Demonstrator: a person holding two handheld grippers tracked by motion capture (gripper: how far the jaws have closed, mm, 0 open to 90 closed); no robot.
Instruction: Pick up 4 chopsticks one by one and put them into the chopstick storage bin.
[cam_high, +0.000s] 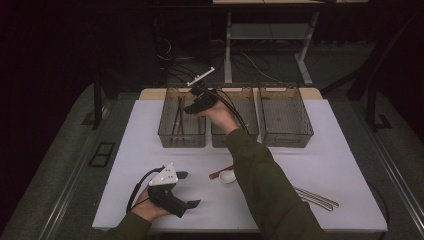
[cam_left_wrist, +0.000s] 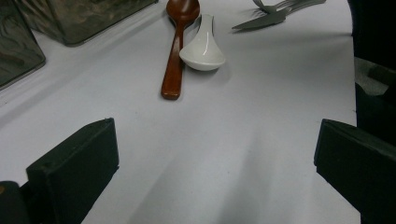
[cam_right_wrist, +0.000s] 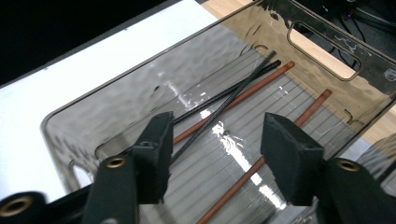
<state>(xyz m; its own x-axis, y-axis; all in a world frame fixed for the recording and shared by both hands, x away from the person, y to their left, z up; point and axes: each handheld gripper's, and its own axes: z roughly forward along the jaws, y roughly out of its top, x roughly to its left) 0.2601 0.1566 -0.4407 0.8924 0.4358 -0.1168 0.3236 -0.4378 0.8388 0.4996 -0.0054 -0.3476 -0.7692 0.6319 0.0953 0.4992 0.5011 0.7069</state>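
- Nearest the person, the left gripper (cam_high: 182, 189) rests low over the white table (cam_high: 310, 165) at its front left, jaws spread wide with nothing between them.
- Just beyond it, in the left gripper view, a brown wooden spoon (cam_left_wrist: 177, 46) lies beside a white ceramic spoon (cam_left_wrist: 203, 46), the 2 touching along the handle; metal cutlery (cam_left_wrist: 273, 14) lies farther off on the bare tabletop.
- Farther out, the right gripper (cam_high: 196, 106) hangs over the left of 3 smoky, see-through bins (cam_high: 182, 117), pointing down into it. Its jaws stand partly apart and press on nothing.
- On that bin's ribbed floor lie 4 chopsticks: 2 thin black chopsticks (cam_right_wrist: 243, 86) crossing each other, glossy and slim, and 2 reddish-brown chopsticks (cam_right_wrist: 261, 161), round-ended and matte. 1 brown stick runs close along the black pair; the other lies apart from them, passing under the gap between the right gripper's jaws.
- The middle bin (cam_high: 245, 120) and the right bin (cam_high: 285, 117) stand side by side past the arm.
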